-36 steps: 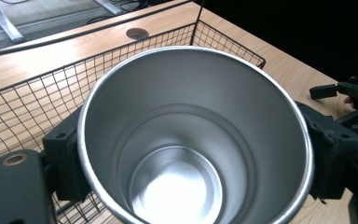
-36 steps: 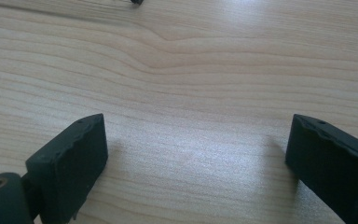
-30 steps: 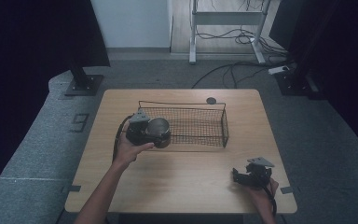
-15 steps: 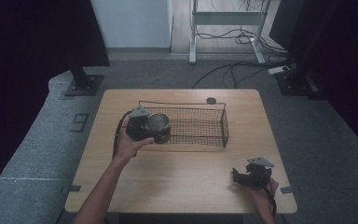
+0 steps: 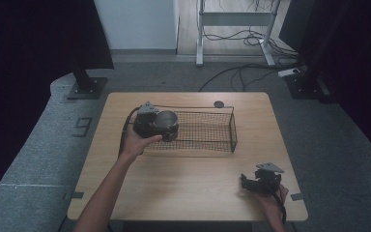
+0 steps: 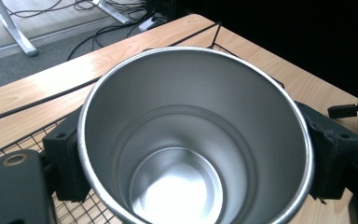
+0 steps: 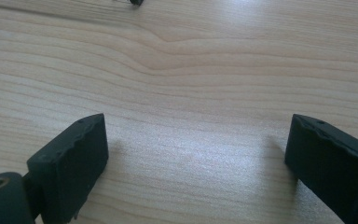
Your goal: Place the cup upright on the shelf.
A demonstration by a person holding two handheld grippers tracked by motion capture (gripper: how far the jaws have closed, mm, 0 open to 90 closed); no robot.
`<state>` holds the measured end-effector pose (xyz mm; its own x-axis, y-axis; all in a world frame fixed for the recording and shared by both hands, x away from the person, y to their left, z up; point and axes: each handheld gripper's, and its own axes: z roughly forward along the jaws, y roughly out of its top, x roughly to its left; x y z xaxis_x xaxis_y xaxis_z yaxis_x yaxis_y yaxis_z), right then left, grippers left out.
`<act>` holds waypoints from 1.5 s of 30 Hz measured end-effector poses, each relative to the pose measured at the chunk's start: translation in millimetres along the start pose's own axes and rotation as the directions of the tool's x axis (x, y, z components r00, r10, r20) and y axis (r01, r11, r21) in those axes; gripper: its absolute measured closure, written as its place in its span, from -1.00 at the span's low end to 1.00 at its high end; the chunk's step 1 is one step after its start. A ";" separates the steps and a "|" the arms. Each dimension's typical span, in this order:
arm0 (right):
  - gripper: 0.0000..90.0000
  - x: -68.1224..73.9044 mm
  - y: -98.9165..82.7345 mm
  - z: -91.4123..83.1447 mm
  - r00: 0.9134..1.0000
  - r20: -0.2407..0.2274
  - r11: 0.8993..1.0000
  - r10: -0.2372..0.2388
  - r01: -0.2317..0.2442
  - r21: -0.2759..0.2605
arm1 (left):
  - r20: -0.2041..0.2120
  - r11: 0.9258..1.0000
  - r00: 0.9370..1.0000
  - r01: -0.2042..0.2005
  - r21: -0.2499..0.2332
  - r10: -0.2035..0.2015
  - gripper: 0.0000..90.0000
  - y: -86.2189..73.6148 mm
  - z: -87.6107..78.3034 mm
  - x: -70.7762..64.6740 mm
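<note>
cup (image 6: 193, 140): steel, empty, mouth up toward the left gripper's camera; held over the left end of the basket (image 5: 207, 133), looks like it's being set inside
left gripper (image 5: 155, 124): fingers (image 6: 67, 163) clenched on the cup's outer wall, one each side; a side grip keeps the cup upright for lowering
basket: black wire, low walls, long side across the surface (image 5: 183, 193), mid-back; open top lets the cup go straight down
cup vs basket: wire mesh visible under the cup in the left gripper view; can't tell if the base touches the mesh yet
right gripper (image 7: 196, 154): fingers spread wide, nothing between them, low over bare wood at the near right corner, well apart from the basket; parked out of the way
disc (image 5: 218, 104): small dark round thing behind the basket, untouched
step: placing the cup, release not yet done
</note>
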<state>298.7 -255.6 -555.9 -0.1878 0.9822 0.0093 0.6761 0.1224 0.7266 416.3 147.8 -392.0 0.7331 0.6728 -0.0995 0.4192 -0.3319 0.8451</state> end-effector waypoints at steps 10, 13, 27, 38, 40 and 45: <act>-0.87 0.1 -0.1 0.0 1.000 -0.001 1.000 0.001 -0.001 -0.001 | 0.017 1.000 1.000 0.012 -0.007 -0.011 -0.67 5.9 5.3 7.3; -0.87 0.1 -0.1 0.0 1.000 -0.001 1.000 0.001 -0.001 -0.001 | 0.011 1.000 1.000 0.014 -0.008 -0.014 -0.68 8.6 6.7 9.9; -0.87 0.1 -0.1 -0.1 1.000 -0.001 1.000 0.001 -0.001 -0.001 | 0.001 0.999 1.000 0.030 0.018 -0.030 -0.68 15.9 17.9 23.7; -0.87 0.1 -0.1 0.0 1.000 -0.001 1.000 0.001 -0.001 -0.001 | -0.024 0.997 0.998 0.063 0.035 -0.063 -0.68 9.7 33.9 40.9; -0.87 0.1 -0.1 -0.1 1.000 -0.001 1.000 0.001 -0.001 -0.001 | -0.020 0.997 0.997 0.070 0.037 -0.069 -0.67 8.4 38.6 42.6; -0.86 0.1 -0.1 -0.1 1.000 -0.002 1.000 0.000 0.000 -0.001 | -0.037 0.997 0.998 0.062 0.054 -0.060 -0.68 6.3 47.9 43.3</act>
<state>298.6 -255.5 -555.9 -0.1891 0.9819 0.0106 0.6752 0.1222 0.7274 476.4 143.2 -416.1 0.6866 0.7153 -0.1306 0.4919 -0.3247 0.8078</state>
